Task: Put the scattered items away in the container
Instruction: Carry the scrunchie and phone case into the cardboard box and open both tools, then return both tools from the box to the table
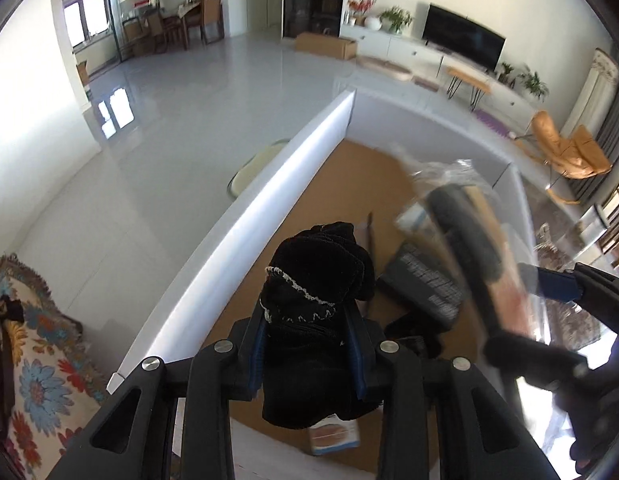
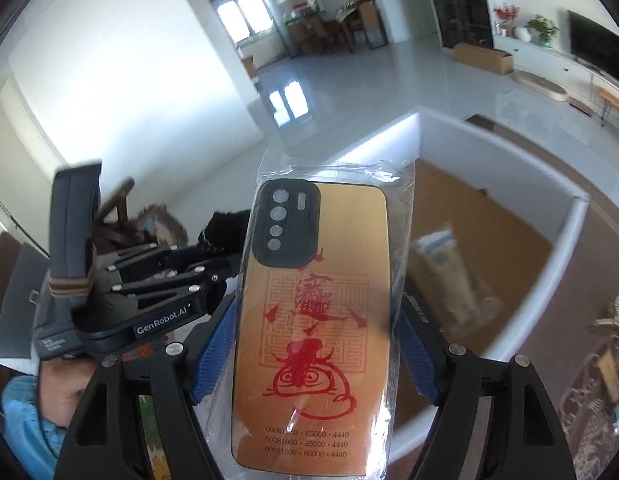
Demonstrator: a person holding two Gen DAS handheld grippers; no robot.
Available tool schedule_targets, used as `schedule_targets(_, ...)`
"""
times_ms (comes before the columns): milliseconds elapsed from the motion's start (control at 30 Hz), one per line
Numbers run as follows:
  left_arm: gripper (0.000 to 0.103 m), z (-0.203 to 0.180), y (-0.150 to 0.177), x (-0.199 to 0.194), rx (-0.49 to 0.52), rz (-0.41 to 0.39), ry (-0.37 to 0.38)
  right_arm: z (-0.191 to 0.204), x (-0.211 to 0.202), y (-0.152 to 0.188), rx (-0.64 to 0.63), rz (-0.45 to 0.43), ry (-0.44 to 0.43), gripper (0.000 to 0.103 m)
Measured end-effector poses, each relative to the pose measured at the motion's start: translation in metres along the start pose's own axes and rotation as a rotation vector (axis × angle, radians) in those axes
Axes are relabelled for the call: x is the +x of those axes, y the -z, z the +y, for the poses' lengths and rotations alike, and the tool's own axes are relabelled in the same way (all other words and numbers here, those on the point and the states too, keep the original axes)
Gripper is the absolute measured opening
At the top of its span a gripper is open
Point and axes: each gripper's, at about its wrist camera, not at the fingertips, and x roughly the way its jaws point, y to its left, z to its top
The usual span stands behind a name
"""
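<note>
My left gripper [image 1: 309,344] is shut on a bundle of black cloth with white stitching [image 1: 313,280] and holds it above the white box [image 1: 245,216] with a brown cardboard floor. My right gripper [image 2: 313,344] is shut on a gold phone case with red print in a clear plastic bag [image 2: 313,320]. It holds the case over the near corner of the box [image 2: 569,216]. In the left wrist view the case [image 1: 469,240] shows blurred at the right, above the box. The left gripper with the cloth [image 2: 225,232] shows in the right wrist view.
Inside the box lie a dark flat item [image 1: 425,284], a small printed packet [image 1: 333,434] and a pale packet [image 2: 449,264]. A floral cushion [image 1: 33,340] lies at the left. A patterned glass table [image 2: 589,380] is at the right. Grey floor lies beyond.
</note>
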Motion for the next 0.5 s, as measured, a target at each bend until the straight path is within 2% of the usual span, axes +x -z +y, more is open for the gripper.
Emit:
schedule_targets(167, 0.034, 0.005, 0.006, 0.042, -0.013, 0.094, -0.012, 0.010, 0.058, 0.009, -0.028, 0.114, 0.007, 0.076)
schedule_targets(267, 0.039, 0.003, 0.011, 0.061, -0.016, 0.142, -0.062, 0.009, 0.079, 0.009, -0.055, 0.171, 0.048, 0.077)
schedule_targets(333, 0.059, 0.002, 0.013, 0.065, -0.015, 0.136, -0.074, 0.006, 0.085, 0.010, -0.075, 0.189, 0.070, 0.083)
schedule_targets(400, 0.071, 0.002, 0.013, 0.061, -0.033, 0.106, -0.092, 0.005, 0.078, 0.011, -0.088, 0.174, 0.089, 0.087)
schedule_targets(500, 0.074, 0.007, 0.015, 0.045, -0.068, 0.062, -0.079, -0.001, 0.059, 0.007, -0.076, 0.129, 0.051, 0.091)
